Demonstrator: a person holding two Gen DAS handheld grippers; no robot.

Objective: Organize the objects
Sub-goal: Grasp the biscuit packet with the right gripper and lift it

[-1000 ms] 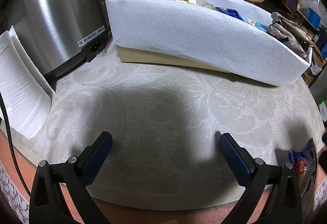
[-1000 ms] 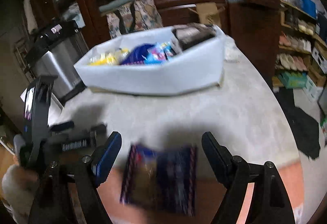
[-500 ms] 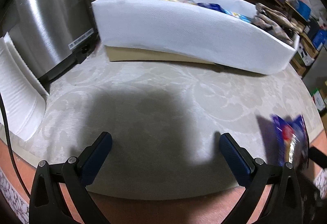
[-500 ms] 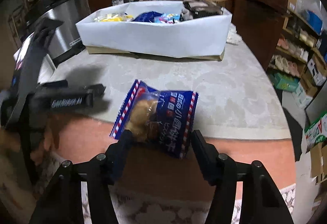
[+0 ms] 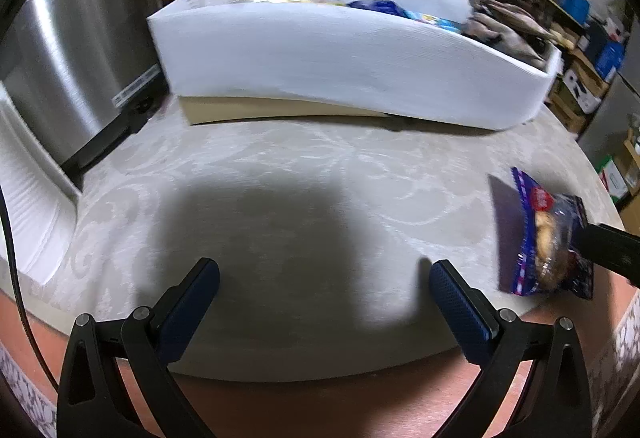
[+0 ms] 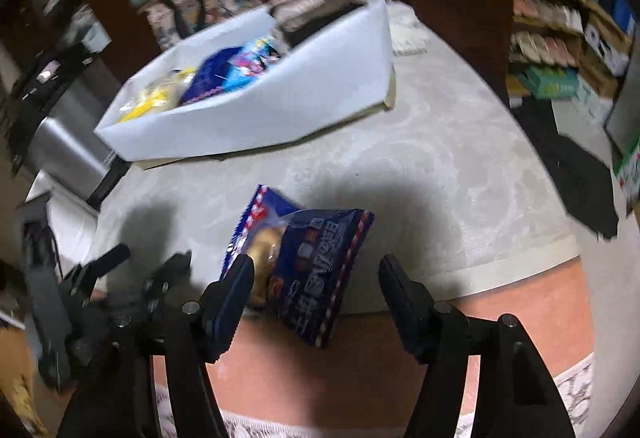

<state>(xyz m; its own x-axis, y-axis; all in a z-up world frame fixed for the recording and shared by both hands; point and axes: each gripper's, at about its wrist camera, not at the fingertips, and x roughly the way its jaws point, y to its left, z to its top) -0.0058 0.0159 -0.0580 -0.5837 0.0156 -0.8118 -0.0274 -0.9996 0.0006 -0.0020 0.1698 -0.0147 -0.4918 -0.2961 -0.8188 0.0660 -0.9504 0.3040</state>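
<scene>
Here, at the far left, a steel appliance [image 5: 76,66] stands on the desk [image 5: 320,178], touching the white box [image 5: 340,62] of packets behind. The left gripper [image 5: 324,286] hangs over bare cloth, its jaws spread wide with nothing between them. Further right, the blue snack packet [image 6: 304,262] sits tilted at the desk's near edge, between the fingers of the right gripper [image 6: 316,278]; its jaws are opening, the left finger [image 6: 236,282] against the packet, the right one clear of it.

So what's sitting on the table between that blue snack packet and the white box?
Nothing: in the right wrist view only bare patterned tablecloth lies between the snack packet and the white box.
</scene>
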